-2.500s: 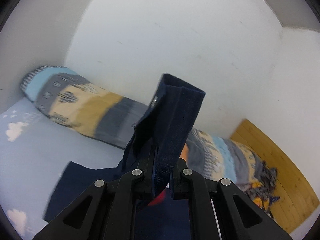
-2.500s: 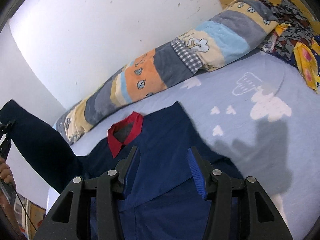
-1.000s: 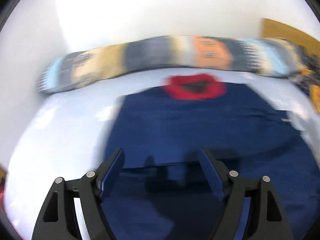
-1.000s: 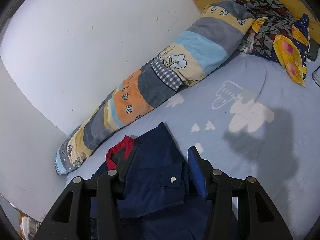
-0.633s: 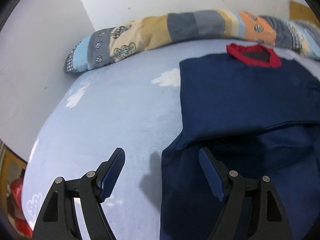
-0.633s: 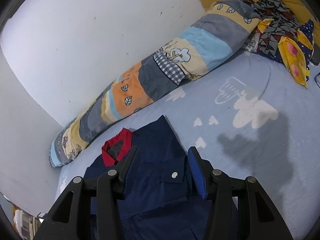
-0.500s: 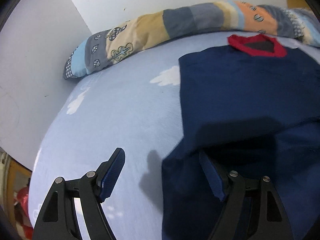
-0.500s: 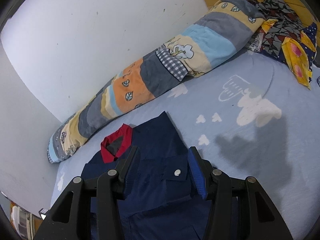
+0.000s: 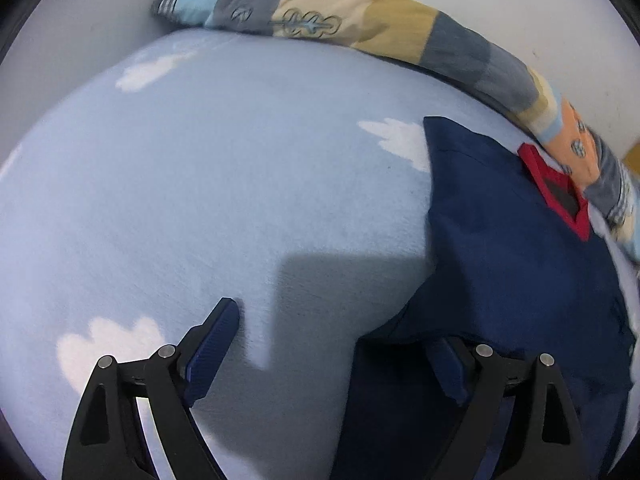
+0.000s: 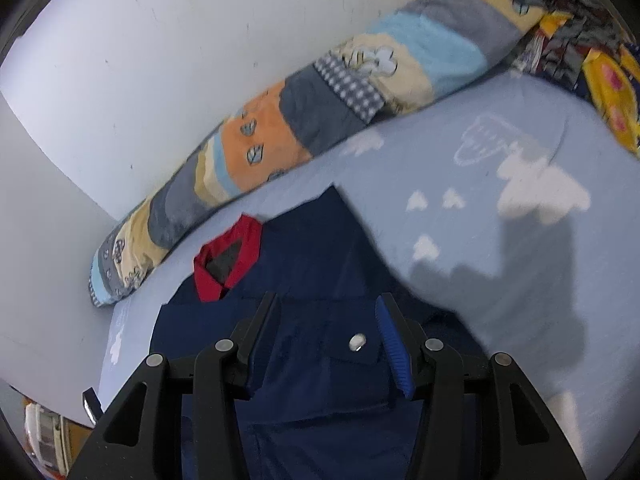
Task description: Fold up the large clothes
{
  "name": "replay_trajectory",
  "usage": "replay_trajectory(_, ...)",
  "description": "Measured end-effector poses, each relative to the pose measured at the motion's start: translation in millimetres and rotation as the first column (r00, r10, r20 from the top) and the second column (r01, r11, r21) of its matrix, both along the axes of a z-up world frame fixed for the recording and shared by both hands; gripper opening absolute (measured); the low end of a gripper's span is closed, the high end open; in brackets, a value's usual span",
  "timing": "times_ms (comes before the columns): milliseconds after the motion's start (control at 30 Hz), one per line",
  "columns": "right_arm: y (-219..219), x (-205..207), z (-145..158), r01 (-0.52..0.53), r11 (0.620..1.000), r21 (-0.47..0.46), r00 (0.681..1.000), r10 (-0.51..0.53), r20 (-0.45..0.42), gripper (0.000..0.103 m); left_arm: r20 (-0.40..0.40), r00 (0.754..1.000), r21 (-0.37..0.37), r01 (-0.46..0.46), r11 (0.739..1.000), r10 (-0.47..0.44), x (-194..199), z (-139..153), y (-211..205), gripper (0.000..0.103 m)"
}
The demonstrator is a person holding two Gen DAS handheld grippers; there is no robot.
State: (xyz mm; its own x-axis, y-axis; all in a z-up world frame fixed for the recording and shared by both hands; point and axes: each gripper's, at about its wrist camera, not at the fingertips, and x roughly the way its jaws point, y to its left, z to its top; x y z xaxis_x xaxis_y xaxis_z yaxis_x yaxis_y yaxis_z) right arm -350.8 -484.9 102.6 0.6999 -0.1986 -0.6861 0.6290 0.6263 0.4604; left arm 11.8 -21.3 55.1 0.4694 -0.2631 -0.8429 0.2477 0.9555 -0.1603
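A navy shirt (image 9: 512, 264) with a red collar (image 9: 560, 196) lies flat on the light blue bed sheet (image 9: 200, 200), a sleeve folded across its body. My left gripper (image 9: 336, 344) is open and empty, low over the shirt's left edge, its right finger over the cloth. In the right wrist view the shirt (image 10: 312, 280) and its collar (image 10: 228, 256) lie below my right gripper (image 10: 326, 336), which is open and empty above a cuff with a silver snap button (image 10: 357, 341).
A long patchwork bolster pillow (image 9: 360, 28) lies along the white wall; it also shows in the right wrist view (image 10: 320, 92). A heap of patterned clothes (image 10: 588, 52) sits at the far right of the bed. The bed's left edge (image 10: 104, 364) drops to the floor.
The left gripper let go of the sleeve, which now lies folded over the shirt. It has swung left and low to the shirt's left edge. The right gripper stays open over the cuff.
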Motion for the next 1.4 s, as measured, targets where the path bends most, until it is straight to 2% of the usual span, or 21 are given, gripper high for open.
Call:
replay_trajectory(100, 14, 21, -16, -0.103, 0.992, 0.068, 0.994, 0.105, -0.019, 0.051, 0.059, 0.998, 0.072, 0.027, 0.997, -0.031, -6, 17, -1, 0.087)
replay_trajectory(167, 21, 33, -32, -0.145, 0.983, 0.111, 0.987, 0.152, -0.055, 0.05, 0.08, 0.996, 0.118, 0.033, 0.992, -0.042, -14, 29, -2, 0.087)
replay_trajectory(200, 25, 39, -45, -0.153, 0.979, 0.138, 0.98, 0.168, -0.103, 0.05, 0.097, 0.994, 0.144, 0.025, 0.989, -0.04, -18, 34, -3, 0.087)
replay_trajectory(300, 25, 45, -77, -0.116, 0.977, 0.177, 0.956, 0.158, -0.246, 0.049, 0.14, 0.99, 0.213, -0.039, 0.976, 0.009, -21, 47, 1, 0.086)
replay_trajectory(333, 22, 44, -88, -0.085, 0.977, 0.194, 0.945, 0.141, -0.294, 0.049, 0.144, 0.989, 0.216, -0.064, 0.974, 0.033, -20, 47, 3, 0.085)
replay_trajectory(400, 19, 39, -96, -0.052, 0.977, 0.208, 0.943, 0.116, -0.313, 0.049, 0.196, 0.976, 0.172, -0.131, 0.976, 0.096, -20, 55, 10, 0.085)
replay_trajectory(467, 22, 38, -90, -0.038, 0.986, 0.164, 0.931, 0.095, -0.352, 0.049, 0.219, 0.971, 0.093, -0.122, 0.988, 0.099, -22, 62, 5, 0.085)
replay_trajectory(500, 25, 37, -82, -0.036, 0.992, 0.124, 0.935, 0.077, -0.345, 0.052, 0.229, 0.97, 0.046, -0.093, 0.995, 0.08, -25, 64, -3, 0.085)
replay_trajectory(567, 29, 39, -72, -0.058, 0.992, 0.108, 0.951, 0.088, -0.298, 0.052, 0.236, 0.972, 0.006, -0.019, 1.0, 0.017, -34, 64, -23, 0.085)
replay_trajectory(600, 32, 40, -67, -0.072, 0.993, 0.095, 0.957, 0.096, -0.273, 0.051, 0.237, 0.971, 0.01, 0.029, 1.0, -0.03, -39, 61, -37, 0.085)
replay_trajectory(700, 41, 50, -61, -0.099, 0.995, 0.035, 0.957, 0.104, -0.269, 0.051, 0.239, 0.954, 0.098, 0.164, 0.982, -0.183, -58, 44, -81, 0.085)
replay_trajectory(800, 52, 64, -71, -0.132, 0.99, 0.056, 0.946, 0.143, -0.292, 0.051, 0.188, 0.94, 0.166, 0.257, 0.952, -0.286, -69, 20, -112, 0.085)
replay_trajectory(867, 55, 71, -77, -0.153, 0.987, 0.054, 0.934, 0.162, -0.32, 0.05, 0.133, 0.942, 0.214, 0.278, 0.937, -0.31, -65, 1, -123, 0.086)
replay_trajectory(933, 64, 83, -86, -0.174, 0.985, 0.021, 0.904, 0.168, -0.394, 0.05, 0.023, 0.949, 0.31, 0.294, 0.904, -0.316, -57, -26, -130, 0.089)
replay_trajectory(967, 67, 85, -90, -0.18, 0.984, 0.009, 0.891, 0.167, -0.422, 0.05, 0.021, 0.953, 0.278, 0.284, 0.917, -0.302, -54, -30, -124, 0.09)
replay_trajectory(1033, 71, 88, -94, -0.194, 0.981, -0.017, 0.873, 0.164, -0.459, 0.052, -0.006, 0.957, 0.259, 0.282, 0.924, -0.29, -49, -28, -121, 0.089)
replay_trajectory(1133, 77, 92, -91, -0.204, 0.978, -0.051, 0.863, 0.155, -0.48, 0.054, 0.045, 0.956, 0.241, 0.271, 0.932, -0.29, -54, -11, -118, 0.086)
replay_trajectory(1233, 87, 96, -78, -0.235, 0.968, -0.089, 0.888, 0.176, -0.426, 0.053, 0.124, 0.936, 0.238, 0.295, 0.925, -0.331, -68, 9, -126, 0.086)
replay_trajectory(1333, 109, 102, -63, -0.297, 0.936, -0.187, 0.891, 0.201, -0.408, 0.053, 0.166, 0.917, 0.212, 0.327, 0.921, -0.364, -84, 20, -135, 0.086)
replay_trajectory(1400, 120, 107, -63, -0.332, 0.919, -0.211, 0.884, 0.225, -0.411, 0.053, 0.188, 0.906, 0.206, 0.341, 0.917, -0.379, -97, 22, -140, 0.086)
